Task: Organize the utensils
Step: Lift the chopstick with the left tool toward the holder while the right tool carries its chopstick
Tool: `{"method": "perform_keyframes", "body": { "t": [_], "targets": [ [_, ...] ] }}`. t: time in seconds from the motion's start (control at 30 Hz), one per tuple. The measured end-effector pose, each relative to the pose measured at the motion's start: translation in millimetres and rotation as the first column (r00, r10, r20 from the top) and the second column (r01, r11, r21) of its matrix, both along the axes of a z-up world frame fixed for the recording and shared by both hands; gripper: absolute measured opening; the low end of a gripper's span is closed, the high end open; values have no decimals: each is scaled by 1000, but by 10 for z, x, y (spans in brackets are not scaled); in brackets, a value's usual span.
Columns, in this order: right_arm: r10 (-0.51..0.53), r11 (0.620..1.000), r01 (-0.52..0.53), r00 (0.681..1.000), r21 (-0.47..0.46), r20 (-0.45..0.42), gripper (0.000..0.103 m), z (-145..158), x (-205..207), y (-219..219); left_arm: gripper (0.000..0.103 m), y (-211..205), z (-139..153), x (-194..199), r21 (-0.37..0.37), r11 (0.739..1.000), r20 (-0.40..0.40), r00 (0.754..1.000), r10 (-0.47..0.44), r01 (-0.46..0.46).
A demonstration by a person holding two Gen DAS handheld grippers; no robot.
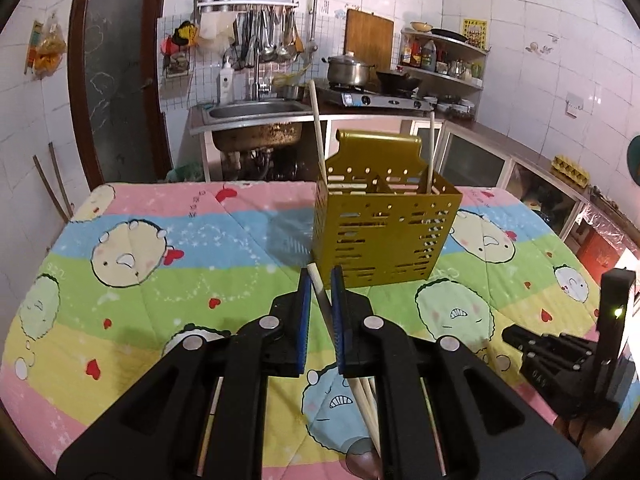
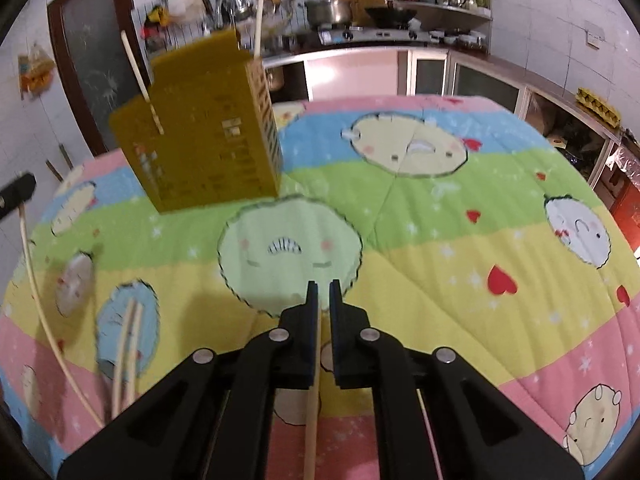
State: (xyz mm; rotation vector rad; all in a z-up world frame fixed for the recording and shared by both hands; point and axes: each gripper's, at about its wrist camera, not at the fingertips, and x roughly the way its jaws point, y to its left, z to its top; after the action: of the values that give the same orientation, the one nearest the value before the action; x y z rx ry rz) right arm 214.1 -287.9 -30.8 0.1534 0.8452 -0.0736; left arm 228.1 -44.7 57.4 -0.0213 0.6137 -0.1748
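We find the left gripper (image 1: 320, 276) and right gripper (image 2: 323, 292) each nearly closed on one pale wooden chopstick (image 1: 318, 284), whose thin grip risks slippage or missing the perforated gold metal holder (image 1: 384, 228).

Utensil holder (image 1: 386, 224) on quilt (image 1: 160, 248), chopsticks (image 1: 318, 136) inside, sink (image 1: 256, 114) behind
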Motion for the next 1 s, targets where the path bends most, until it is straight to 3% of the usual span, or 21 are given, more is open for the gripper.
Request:
{"method": "perform_keyframes", "body": {
  "t": [0.3,0.37,0.4,0.73,0.8,0.87,1.0],
  "targets": [
    [8,1000,-9,1000,-4,-27,10,-133,-30,31,9,-55,-133,77,9,1000,-23,1000,-10,11],
    [7,1000,-7,1000,-7,-16,41,-122,-49,34,9,-81,-176,98,14,1000,-31,999,-12,13],
    [7,1000,-7,1000,-13,1,43,-104,-73,42,9,-90,-195,111,17,1000,-35,999,-13,13],
    [28,999,-31,998,-45,-58,37,-271,60,74,9,-239,-519,204,39,998,-112,993,-48,53],
    [27,998,-31,997,-61,-72,29,-270,99,96,9,-268,-578,225,43,997,-127,991,-53,59],
    [32,997,-37,996,-65,-84,14,-267,136,110,9,-291,-635,246,39,997,-144,988,-59,66],
    [36,998,-41,996,-54,-86,7,-243,178,105,9,-327,-685,245,49,996,-151,986,-64,72]
  ]
}}
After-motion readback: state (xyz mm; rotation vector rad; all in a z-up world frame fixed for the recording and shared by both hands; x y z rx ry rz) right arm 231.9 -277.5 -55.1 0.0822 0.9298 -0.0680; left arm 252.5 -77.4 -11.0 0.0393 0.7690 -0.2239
